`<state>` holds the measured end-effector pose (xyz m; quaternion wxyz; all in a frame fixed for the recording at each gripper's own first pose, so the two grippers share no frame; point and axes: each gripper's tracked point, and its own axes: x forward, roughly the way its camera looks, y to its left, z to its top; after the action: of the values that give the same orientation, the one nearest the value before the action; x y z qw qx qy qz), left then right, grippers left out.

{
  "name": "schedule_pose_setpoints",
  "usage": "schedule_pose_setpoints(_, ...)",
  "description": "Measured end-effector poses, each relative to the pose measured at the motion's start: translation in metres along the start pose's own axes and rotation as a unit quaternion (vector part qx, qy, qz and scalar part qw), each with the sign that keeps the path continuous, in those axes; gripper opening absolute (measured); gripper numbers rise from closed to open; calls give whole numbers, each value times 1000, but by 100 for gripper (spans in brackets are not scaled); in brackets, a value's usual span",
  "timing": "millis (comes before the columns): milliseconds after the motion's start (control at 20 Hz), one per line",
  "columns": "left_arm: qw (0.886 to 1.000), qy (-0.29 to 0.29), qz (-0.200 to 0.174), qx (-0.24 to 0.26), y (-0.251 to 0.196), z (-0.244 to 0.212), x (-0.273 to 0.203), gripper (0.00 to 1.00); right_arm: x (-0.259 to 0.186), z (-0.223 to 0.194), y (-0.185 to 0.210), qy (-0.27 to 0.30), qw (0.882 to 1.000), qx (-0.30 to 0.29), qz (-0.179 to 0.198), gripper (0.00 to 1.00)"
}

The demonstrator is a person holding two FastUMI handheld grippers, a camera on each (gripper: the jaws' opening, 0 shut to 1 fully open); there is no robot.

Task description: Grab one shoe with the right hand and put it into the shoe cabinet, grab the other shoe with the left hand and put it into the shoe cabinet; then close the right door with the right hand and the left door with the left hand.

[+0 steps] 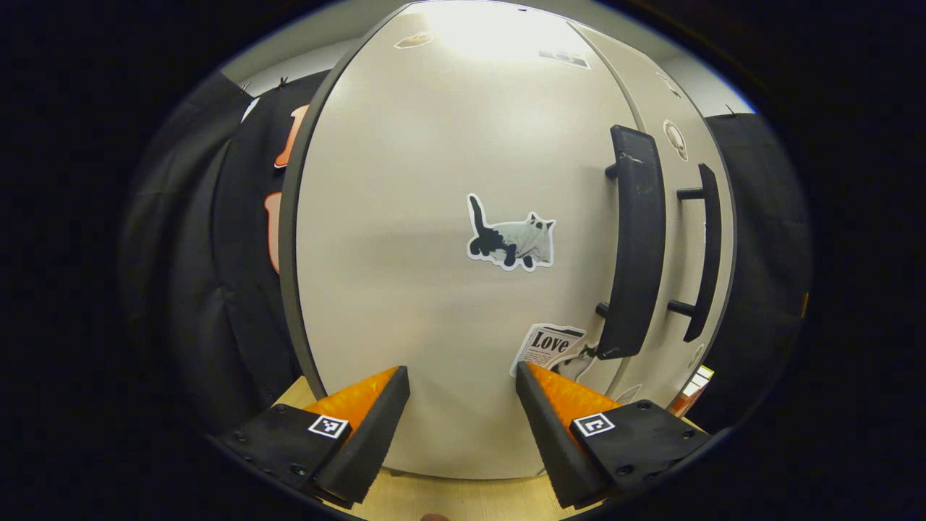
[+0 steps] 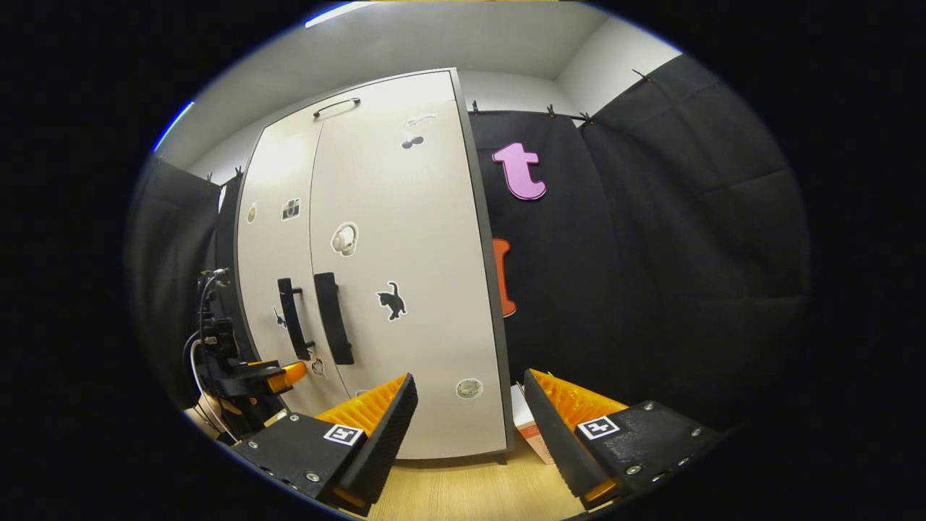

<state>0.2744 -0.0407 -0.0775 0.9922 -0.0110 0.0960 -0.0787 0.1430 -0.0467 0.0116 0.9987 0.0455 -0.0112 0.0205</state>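
Observation:
The pale shoe cabinet fills the left gripper view, with its left door (image 1: 405, 217) right in front of my left gripper (image 1: 461, 376). That gripper is open with nothing between its fingers. The door carries a cat sticker (image 1: 514, 242) and a black handle (image 1: 636, 246); the right door's handle (image 1: 705, 253) is just beyond. In the right gripper view both doors (image 2: 271, 246) (image 2: 405, 253) look flush and shut. My right gripper (image 2: 470, 380) stands back from the cabinet, open and holding nothing. The left gripper (image 2: 289, 373) points at the left door below its handle (image 2: 291, 318).
A small white and orange box (image 2: 524, 427) stands on the light wooden surface (image 2: 463, 485) by the cabinet's right side, also seen as the box (image 1: 693, 391). Black cloth walls enclose both sides. A hand (image 2: 210, 416) holds the left gripper.

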Motion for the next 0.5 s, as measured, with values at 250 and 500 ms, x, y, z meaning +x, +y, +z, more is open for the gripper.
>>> schedule_pose_setpoints(250,1000,28,7,6,14,6,-32,97,8,19,20,4,1000,-3,20,92)
schedule_pose_setpoints(500,1000,10,17,1,39,57,-76,97,-1,48,34,-7,999,-17,28,92)
